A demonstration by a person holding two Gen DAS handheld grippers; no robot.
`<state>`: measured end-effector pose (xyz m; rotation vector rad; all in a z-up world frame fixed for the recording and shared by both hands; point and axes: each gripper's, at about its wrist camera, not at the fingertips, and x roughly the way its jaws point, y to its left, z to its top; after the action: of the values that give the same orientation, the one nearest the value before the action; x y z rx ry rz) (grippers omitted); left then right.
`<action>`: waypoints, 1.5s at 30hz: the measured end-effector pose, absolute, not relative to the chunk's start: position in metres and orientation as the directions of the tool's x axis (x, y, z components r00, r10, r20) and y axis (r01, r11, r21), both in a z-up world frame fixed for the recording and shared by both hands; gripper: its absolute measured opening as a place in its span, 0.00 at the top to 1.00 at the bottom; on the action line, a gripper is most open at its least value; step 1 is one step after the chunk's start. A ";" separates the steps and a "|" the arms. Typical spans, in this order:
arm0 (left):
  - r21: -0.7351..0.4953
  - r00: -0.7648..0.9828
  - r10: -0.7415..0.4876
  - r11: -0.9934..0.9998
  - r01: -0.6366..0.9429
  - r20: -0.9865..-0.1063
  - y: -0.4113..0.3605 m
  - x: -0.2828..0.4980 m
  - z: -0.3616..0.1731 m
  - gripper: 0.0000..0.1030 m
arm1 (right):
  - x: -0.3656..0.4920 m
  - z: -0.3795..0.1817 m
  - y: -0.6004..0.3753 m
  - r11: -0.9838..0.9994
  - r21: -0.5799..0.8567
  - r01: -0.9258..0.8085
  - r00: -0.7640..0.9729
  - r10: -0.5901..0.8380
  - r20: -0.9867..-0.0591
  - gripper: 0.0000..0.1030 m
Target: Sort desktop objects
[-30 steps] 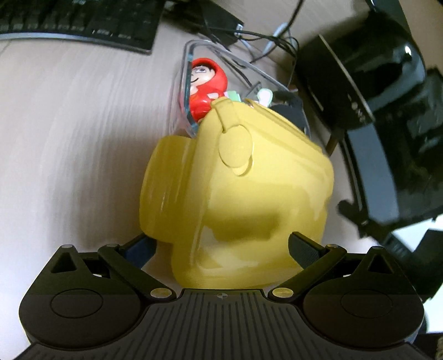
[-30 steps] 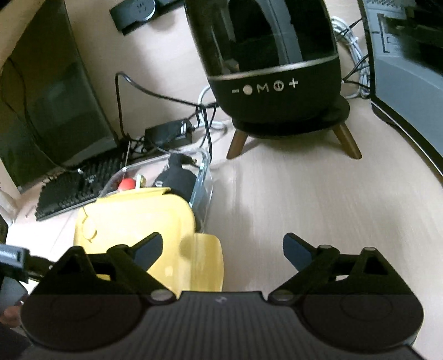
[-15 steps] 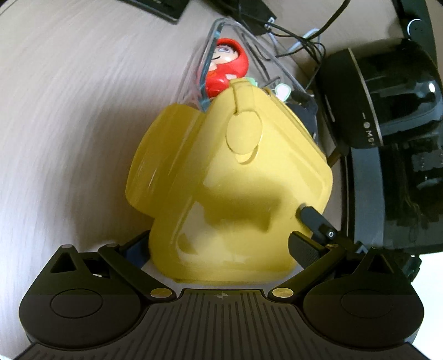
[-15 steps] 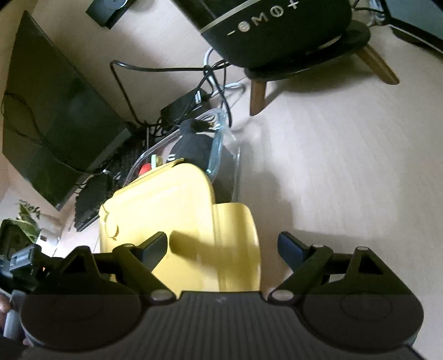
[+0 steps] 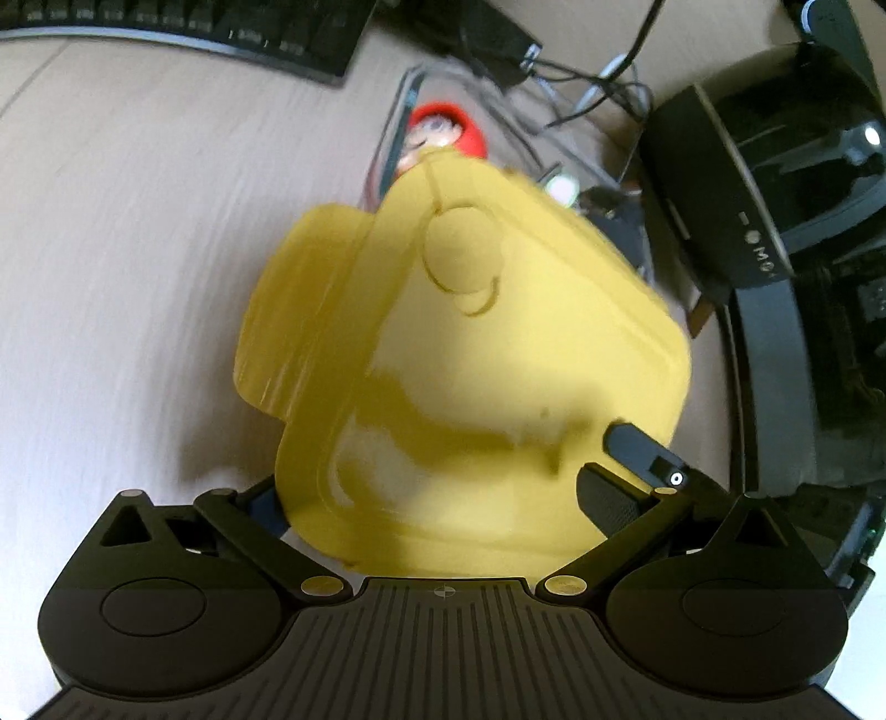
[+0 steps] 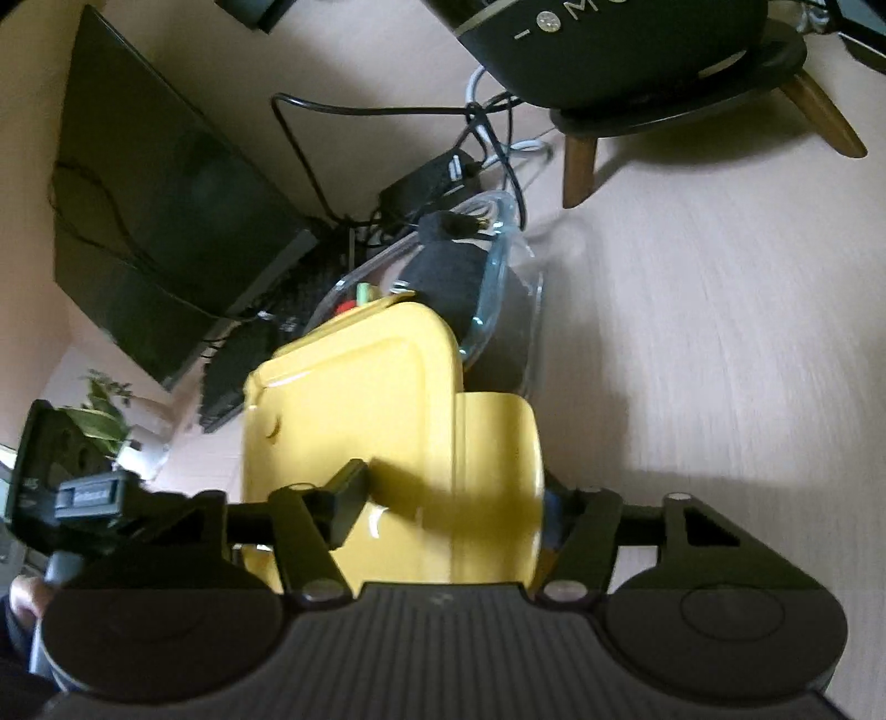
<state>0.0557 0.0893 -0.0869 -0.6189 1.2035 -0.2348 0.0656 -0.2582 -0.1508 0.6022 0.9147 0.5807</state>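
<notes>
in the left wrist view a black keyboard [image 5: 183, 27] runs along the upper left of the frame over the pale wooden desk [image 5: 111, 266], and the left gripper [image 5: 437, 493] fills the bottom, its two fingers clamped on either side of the near end of a yellow lid [image 5: 476, 354] that takes up the centre; just above the lid the rim of a clear container [image 5: 398, 127] shows, with a red-hooded figurine [image 5: 443, 133] inside it, though motion blur makes the lid's exact seating on the container hard to judge; a fingertip of the other gripper shows at the lid's lower right corner, and a black speaker [image 5: 764, 166] sits at the upper right; in the right wrist view a dark monitor [image 6: 166, 221] leans across the upper left, the left gripper [image 6: 346, 498] enters from the lower left edge and pinches the lid [image 6: 360, 421], the right gripper [image 6: 454, 515] at the bottom centre has its fingers closed in on the lid's yellow side flap [image 6: 493, 476], the container [image 6: 498, 277] holds a dark object behind the lid, tangled cables [image 6: 470, 166] lie above it, and the speaker [image 6: 637, 50] on its wooden legs sits at the upper right
</notes>
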 end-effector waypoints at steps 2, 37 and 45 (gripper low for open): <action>-0.576 0.373 -0.500 0.807 -0.126 -0.782 0.092 0.052 -0.078 0.00 | 0.062 -0.145 -0.263 0.681 0.697 -0.225 0.498 0.695 -0.518 0.43; -0.486 0.347 -0.480 0.871 0.075 -0.806 0.069 0.092 -0.010 0.00 | 0.159 -0.132 -0.287 0.668 0.733 -0.130 0.552 0.663 -0.506 0.54; -0.430 0.377 -0.442 0.895 0.119 -0.814 0.061 0.092 -0.001 0.00 | 0.155 -0.135 -0.286 0.711 0.685 -0.158 0.536 0.644 -0.545 0.49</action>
<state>0.0917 0.0606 -0.0012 -0.3240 1.1324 -0.3667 0.1552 -0.2861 -0.1347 0.6207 0.8837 0.5158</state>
